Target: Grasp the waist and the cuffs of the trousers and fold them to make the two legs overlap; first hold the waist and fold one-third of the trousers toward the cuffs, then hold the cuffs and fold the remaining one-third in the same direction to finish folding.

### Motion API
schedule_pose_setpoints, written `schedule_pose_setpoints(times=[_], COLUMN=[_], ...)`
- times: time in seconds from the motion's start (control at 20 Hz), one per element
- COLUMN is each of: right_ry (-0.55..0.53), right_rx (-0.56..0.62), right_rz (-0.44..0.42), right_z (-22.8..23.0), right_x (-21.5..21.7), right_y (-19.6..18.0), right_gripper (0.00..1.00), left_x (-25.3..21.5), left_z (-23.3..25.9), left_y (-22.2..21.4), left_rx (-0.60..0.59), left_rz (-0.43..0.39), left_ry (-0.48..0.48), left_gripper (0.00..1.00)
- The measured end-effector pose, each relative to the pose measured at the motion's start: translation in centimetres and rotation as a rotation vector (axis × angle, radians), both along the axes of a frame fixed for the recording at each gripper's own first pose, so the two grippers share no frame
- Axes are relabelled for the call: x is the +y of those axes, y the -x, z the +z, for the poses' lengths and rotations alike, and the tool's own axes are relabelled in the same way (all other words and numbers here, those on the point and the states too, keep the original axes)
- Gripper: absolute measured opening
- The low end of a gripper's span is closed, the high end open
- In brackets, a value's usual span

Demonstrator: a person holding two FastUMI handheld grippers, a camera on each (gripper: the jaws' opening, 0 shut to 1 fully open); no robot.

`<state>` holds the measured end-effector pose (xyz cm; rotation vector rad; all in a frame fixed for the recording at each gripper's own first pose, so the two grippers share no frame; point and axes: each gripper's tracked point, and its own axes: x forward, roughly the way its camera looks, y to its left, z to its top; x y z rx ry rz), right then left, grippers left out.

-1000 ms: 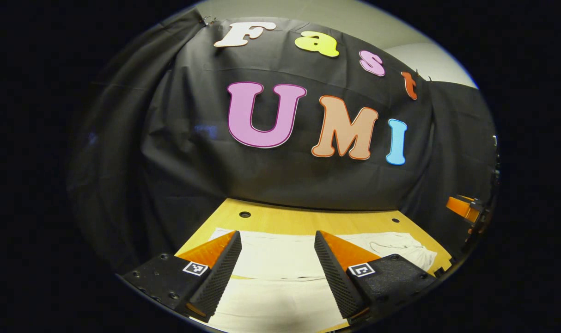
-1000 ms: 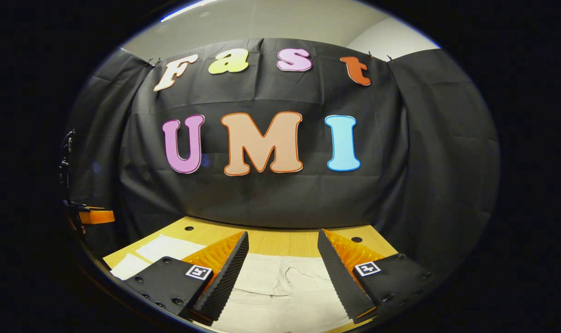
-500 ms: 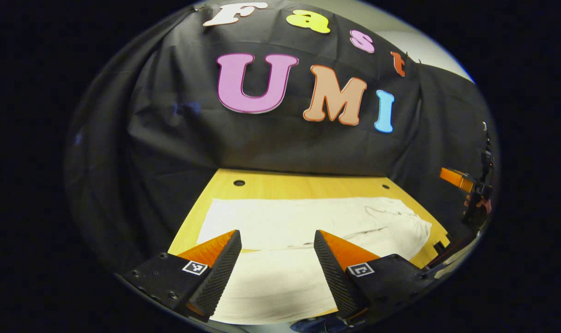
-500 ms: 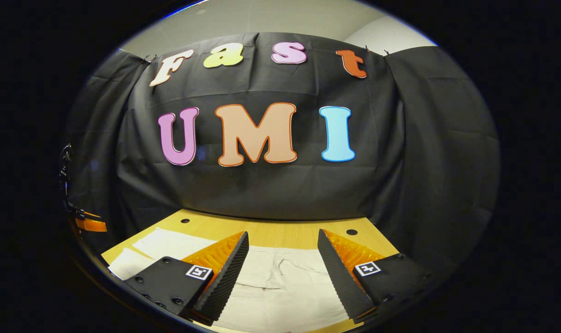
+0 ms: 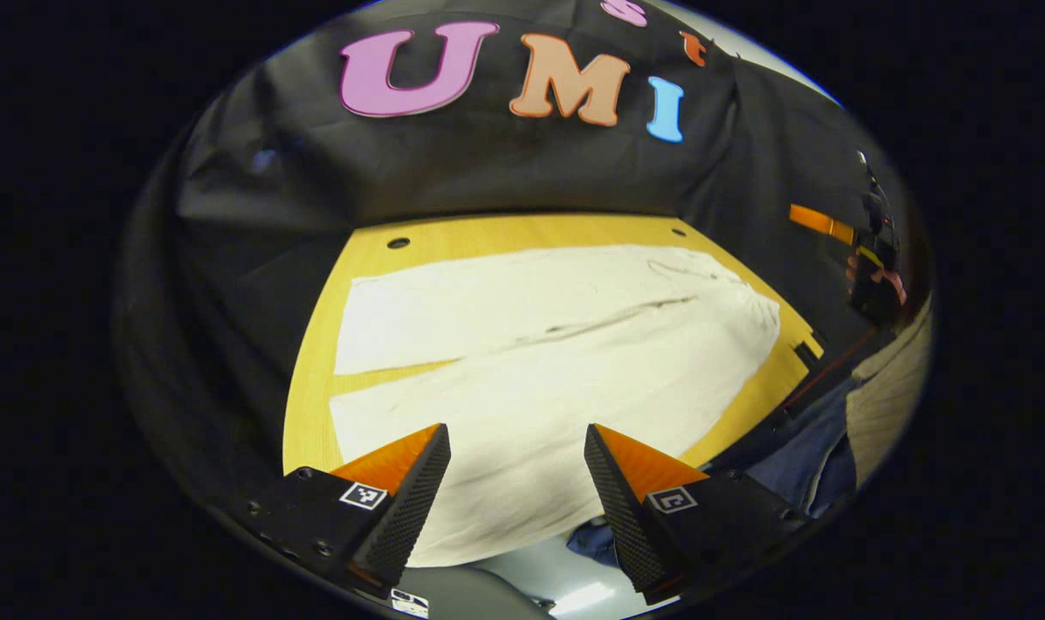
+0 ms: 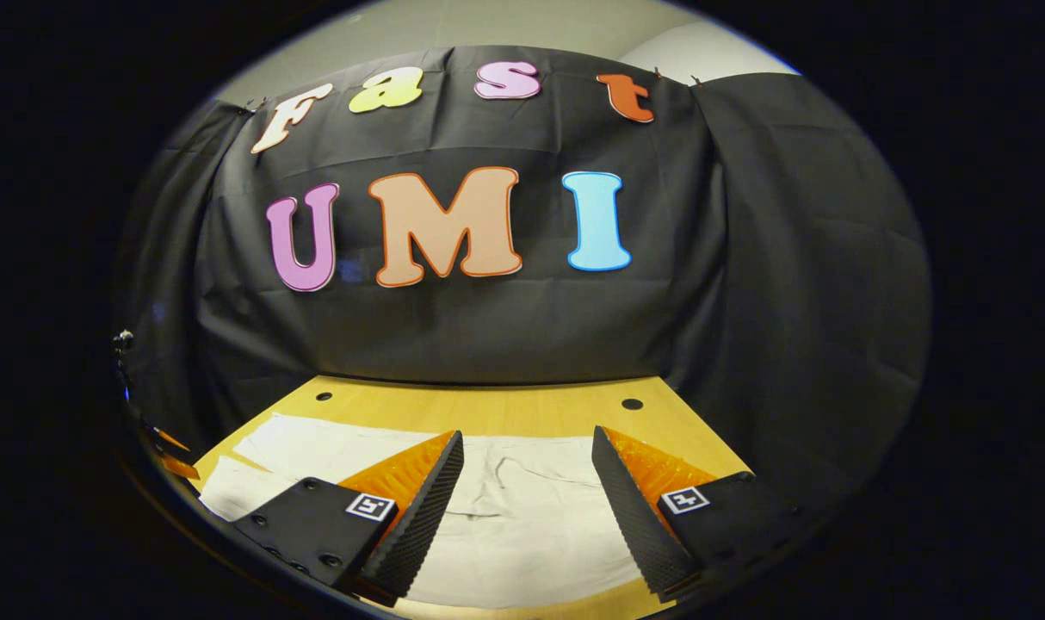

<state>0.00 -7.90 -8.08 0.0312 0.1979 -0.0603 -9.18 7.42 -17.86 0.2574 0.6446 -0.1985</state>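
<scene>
A: So where are the grippers sitting? The left gripper (image 5: 516, 469) is hovering above the near edge of the trousers (image 5: 540, 344), tilting down, jaws wide apart, gripping nothing.

B: Same deal with the right gripper (image 6: 527, 478): it's hanging over the waist end, fingers spread, holding nothing. The trousers are lying flat on the wooden table (image 6: 488, 412), legs apart.

A: The far cuffs are getting cut off, and a hand (image 5: 875, 280) is looking blurry.
</scene>
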Motion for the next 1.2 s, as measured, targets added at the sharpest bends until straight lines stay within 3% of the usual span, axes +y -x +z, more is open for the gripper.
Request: schedule_pose_setpoints(times=[0.15,0.55,0.95,1.2], right_ry=[0.013,0.045,0.065,0.089], right_rx=[0.016,0.019,0.029,0.023], right_rz=[-0.028,-0.027,-0.036,-0.047], right_z=[-0.5,-0.6,-0.8,-0.3], right_x=[-0.8,0.2,0.6,0.4], right_y=[0.5,0.6,1.3,1.5], right_gripper=[0.92,0.96,0.97,0.97], left_x=[0.8,3.7,6.1,6.8], left_z=[-2.5,-9.1,-10.1,-10.6], left_y=[1.8,6.3,6.8,6.1], left_rx=[0.117,0.347,0.374,0.361], left_rz=[-0.032,-0.122,-0.195,-0.222], left_ry=[-0.039,-0.183,-0.348,-0.417], left_gripper=[0.93,0.92,0.89,0.81])
